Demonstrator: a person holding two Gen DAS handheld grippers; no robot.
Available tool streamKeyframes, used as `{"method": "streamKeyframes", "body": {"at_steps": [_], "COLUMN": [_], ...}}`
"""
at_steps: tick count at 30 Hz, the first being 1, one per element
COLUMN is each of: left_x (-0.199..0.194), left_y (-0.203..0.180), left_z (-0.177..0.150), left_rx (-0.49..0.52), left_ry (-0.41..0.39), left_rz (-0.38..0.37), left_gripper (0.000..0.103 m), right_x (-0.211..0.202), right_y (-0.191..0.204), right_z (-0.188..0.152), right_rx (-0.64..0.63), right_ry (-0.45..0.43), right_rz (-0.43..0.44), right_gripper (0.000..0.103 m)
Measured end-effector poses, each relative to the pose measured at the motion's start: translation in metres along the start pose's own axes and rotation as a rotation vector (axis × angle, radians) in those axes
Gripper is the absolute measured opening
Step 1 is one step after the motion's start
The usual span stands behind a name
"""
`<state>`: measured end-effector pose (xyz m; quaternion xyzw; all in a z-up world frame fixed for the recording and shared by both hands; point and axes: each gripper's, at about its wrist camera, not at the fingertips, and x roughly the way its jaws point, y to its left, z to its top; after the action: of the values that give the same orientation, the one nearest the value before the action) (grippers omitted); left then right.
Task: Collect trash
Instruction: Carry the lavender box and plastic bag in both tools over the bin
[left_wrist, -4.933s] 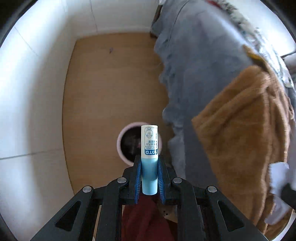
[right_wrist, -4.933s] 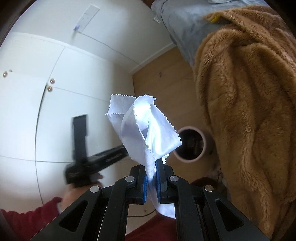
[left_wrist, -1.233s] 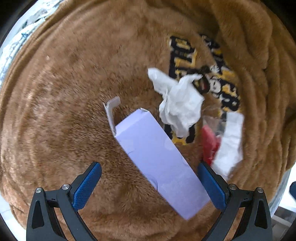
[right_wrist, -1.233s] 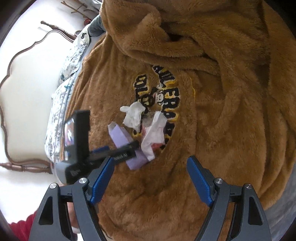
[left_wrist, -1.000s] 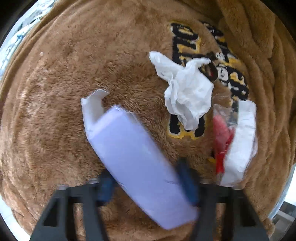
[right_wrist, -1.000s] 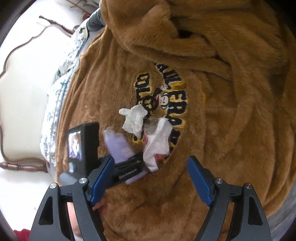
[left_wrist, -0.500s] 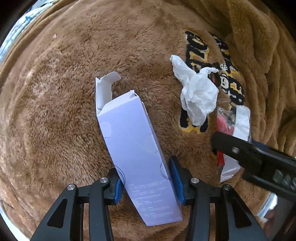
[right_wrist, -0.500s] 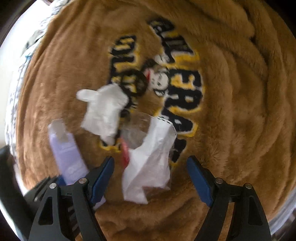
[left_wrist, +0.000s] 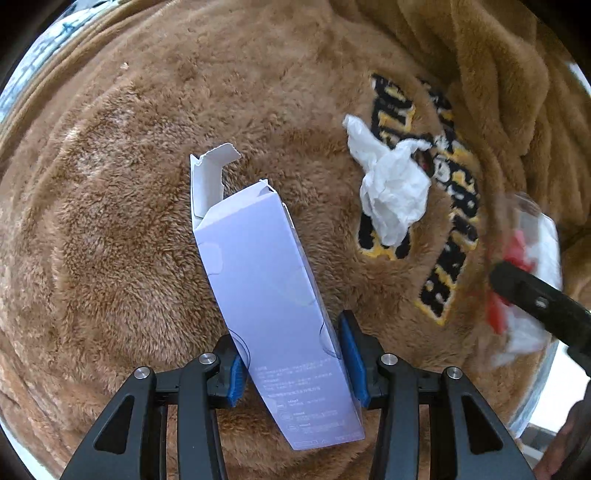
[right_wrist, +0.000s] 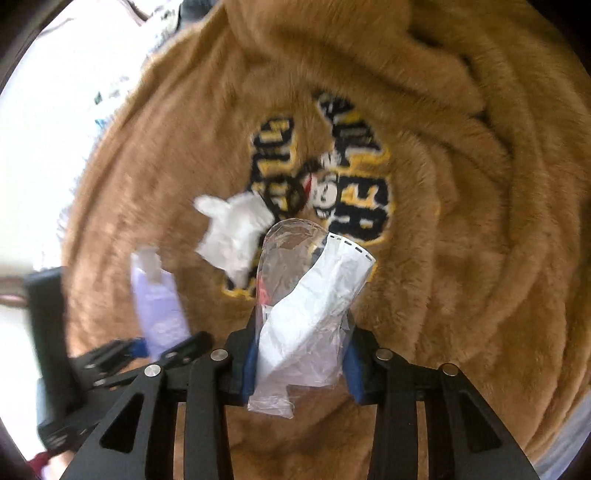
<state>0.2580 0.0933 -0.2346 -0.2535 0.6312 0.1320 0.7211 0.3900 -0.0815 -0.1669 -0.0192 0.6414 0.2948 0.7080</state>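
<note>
A lavender carton (left_wrist: 266, 288) with an open top flap stands tilted between the blue pads of my left gripper (left_wrist: 291, 354), which is shut on its lower half. A crumpled white tissue (left_wrist: 391, 199) lies on the brown fleece blanket (left_wrist: 129, 221) to the right. In the right wrist view, a clear plastic wrapper with white paper (right_wrist: 310, 302) sits between the pads of my right gripper (right_wrist: 301, 354). Its jaws are closing and both pads touch the wrapper. The tissue (right_wrist: 232, 236) and the carton (right_wrist: 159, 306) lie to its left.
The blanket (right_wrist: 461, 221) carries a black and yellow embroidered logo (right_wrist: 354, 184) and bunches into thick folds at the right. A patterned bedsheet (left_wrist: 37, 48) shows past the blanket's edge. The other hand's gripper (right_wrist: 122, 354) is blurred at the lower left.
My left gripper closed on the carton and tipped it more upright. My right gripper dropped over the plastic wrapper and its jaws came in around it.
</note>
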Motion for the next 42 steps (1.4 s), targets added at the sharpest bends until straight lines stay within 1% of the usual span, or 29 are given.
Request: {"method": "streamKeyframes", "body": {"at_steps": [5,8,11,13,14,17,20,23,24,27,30,32,33,35,37,38,40,42], "left_x": [-0.021,-0.032,-0.045,-0.061,-0.070,-0.095,-0.116,-0.141,-0.146,-0.162,-0.175,-0.181,-0.184,-0.184,-0.185,-0.182,-0.175,-0.161], "left_y": [0.010,0.023,0.034,0.047,0.053,0.077,0.098,0.140,0.147,0.185,0.224,0.244,0.259,0.278,0.295,0.305,0.315,0.327], "left_z": [-0.013,-0.026,-0.034,-0.046,-0.053,-0.071,-0.085,-0.129,-0.139,-0.195,-0.252,-0.285,-0.311,-0.350,-0.380,-0.402,-0.428,-0.457], "left_rx": [-0.016,-0.054,-0.101,-0.138,-0.148,-0.185,-0.239,-0.332,-0.360,-0.481,-0.600,-0.663,-0.718,-0.803,-0.872,-0.924,-0.985,-1.061], "left_ry": [-0.047,-0.067,-0.089,-0.125,-0.145,-0.198,-0.244,-0.297,-0.309,-0.348,-0.372,-0.382,-0.386,-0.389,-0.387,-0.381,-0.368,-0.329], "left_rz": [-0.054,-0.080,-0.122,-0.168,-0.177,-0.191,-0.182,-0.156,-0.147,-0.121,-0.082,-0.056,-0.041,-0.023,-0.005,0.006,0.013,0.026], "left_gripper": [0.046,0.046,0.046,0.046,0.046,0.046,0.046,0.046,0.046,0.046,0.046,0.046,0.046,0.046,0.046,0.046,0.046,0.046], "right_x": [-0.042,-0.054,-0.059,-0.058,-0.056,-0.054,-0.054,-0.046,-0.044,-0.036,-0.029,-0.022,-0.019,-0.010,0.000,0.006,0.019,0.030], "right_y": [-0.022,-0.032,-0.038,-0.024,-0.015,0.018,0.058,0.114,0.131,0.193,0.240,0.278,0.292,0.322,0.348,0.359,0.378,0.392], "right_z": [-0.025,-0.046,-0.063,-0.068,-0.071,-0.079,-0.091,-0.105,-0.112,-0.144,-0.178,-0.209,-0.221,-0.249,-0.280,-0.294,-0.321,-0.343], "right_rx": [0.002,0.016,0.045,0.032,0.018,-0.053,-0.147,-0.259,-0.289,-0.421,-0.527,-0.615,-0.651,-0.734,-0.815,-0.848,-0.906,-0.952], "right_ry": [-0.020,-0.013,0.005,0.012,0.016,0.029,0.040,0.065,0.076,0.125,0.178,0.226,0.247,0.295,0.335,0.363,0.411,0.453], "right_rz": [0.049,0.057,0.077,0.088,0.098,0.131,0.172,0.219,0.235,0.285,0.323,0.347,0.358,0.373,0.366,0.367,0.362,0.359], "right_gripper": [0.037,0.037,0.037,0.037,0.037,0.037,0.037,0.037,0.037,0.037,0.037,0.037,0.037,0.037,0.037,0.037,0.037,0.037]}}
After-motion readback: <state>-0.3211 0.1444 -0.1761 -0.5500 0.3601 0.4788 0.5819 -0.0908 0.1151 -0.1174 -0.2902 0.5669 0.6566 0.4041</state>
